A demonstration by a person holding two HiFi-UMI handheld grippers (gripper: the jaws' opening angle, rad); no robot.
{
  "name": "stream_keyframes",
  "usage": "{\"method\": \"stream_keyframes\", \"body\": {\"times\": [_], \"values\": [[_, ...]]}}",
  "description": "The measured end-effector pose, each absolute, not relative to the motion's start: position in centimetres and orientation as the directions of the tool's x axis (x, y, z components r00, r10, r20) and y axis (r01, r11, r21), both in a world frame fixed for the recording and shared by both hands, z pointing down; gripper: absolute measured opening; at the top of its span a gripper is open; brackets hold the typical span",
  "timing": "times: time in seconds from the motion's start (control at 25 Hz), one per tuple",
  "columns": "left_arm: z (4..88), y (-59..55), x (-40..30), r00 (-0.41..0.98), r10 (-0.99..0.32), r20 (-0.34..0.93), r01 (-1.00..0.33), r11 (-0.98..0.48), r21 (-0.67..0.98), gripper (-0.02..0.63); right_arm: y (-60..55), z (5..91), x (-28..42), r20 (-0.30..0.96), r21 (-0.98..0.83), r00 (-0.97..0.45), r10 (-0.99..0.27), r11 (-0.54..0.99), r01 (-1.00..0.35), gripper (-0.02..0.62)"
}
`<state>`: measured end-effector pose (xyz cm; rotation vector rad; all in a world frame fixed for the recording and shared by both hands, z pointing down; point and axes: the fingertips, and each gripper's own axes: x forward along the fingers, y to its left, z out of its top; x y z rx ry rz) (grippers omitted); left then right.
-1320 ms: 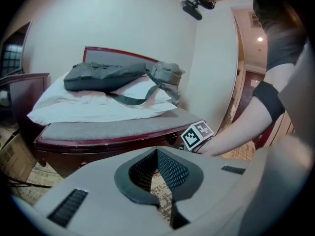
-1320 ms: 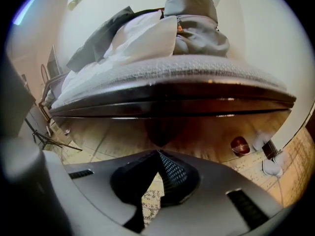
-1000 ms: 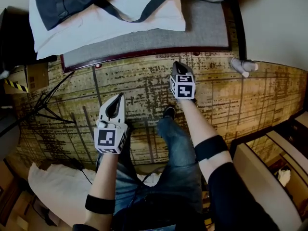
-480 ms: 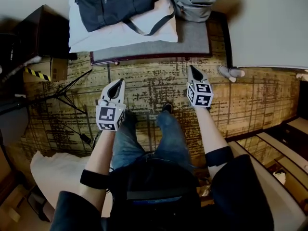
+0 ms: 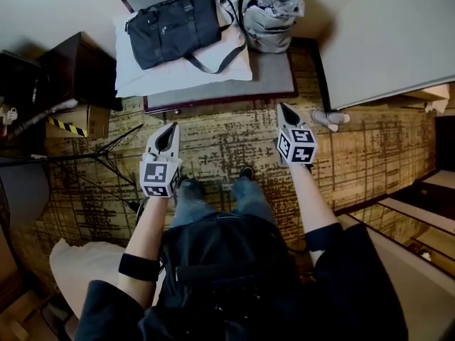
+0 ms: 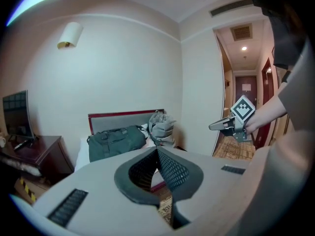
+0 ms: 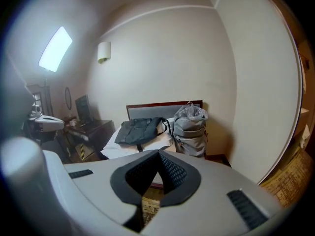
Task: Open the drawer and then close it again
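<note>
Left gripper [image 5: 169,133] is pinched fully together with nothing between its ribbed pads, and right gripper [image 5: 286,116] is the same, closed tip to tip and empty.

In the head view they sit at 9 and 2 o'clock of the middle, held out over the patterned carpet [image 5: 370,155]. Both point toward the bed [image 5: 274,69] at 12 o'clock. There a black bag [image 5: 174,28] lies on a white pillow [image 5: 142,77] beside a grey sack [image 5: 269,16].

A dark wooden cabinet [image 5: 75,66] stands at 10 o'clock; whether the drawer is in it I cannot tell.

Both gripper views add what the head view cuts off: a wall lamp [image 6: 70,35] high at 11 o'clock and a television [image 6: 15,114] above the cabinet.

Only the left gripper view shows a lit corridor [image 6: 243,82] at 3 o'clock, with the right gripper in front of it. Only the right gripper view shows a bright light panel [image 7: 55,48] at 10 o'clock.
</note>
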<state>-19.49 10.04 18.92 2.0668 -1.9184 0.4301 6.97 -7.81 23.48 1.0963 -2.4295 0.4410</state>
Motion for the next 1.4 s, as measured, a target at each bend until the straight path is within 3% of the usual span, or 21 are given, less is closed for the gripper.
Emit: {"method": "stream_keyframes", "body": {"times": [0.32, 1.4], "values": [[15.9, 12.2, -22.1, 0.028, -0.927, 0.373, -1.0, -0.03, 0.002, 0.003, -5.6, 18.0, 5.4, 0.434, -0.135, -0.638, -0.636, 0.654, -0.744, 0.006], [15.3, 13.8, -24.1, -0.029, -0.928, 0.37, -0.999, 0.039, 0.017, 0.003, -3.5, 18.9, 4.6, 0.487, -0.142, -0.647, -0.586, 0.678, -0.721, 0.002]]}}
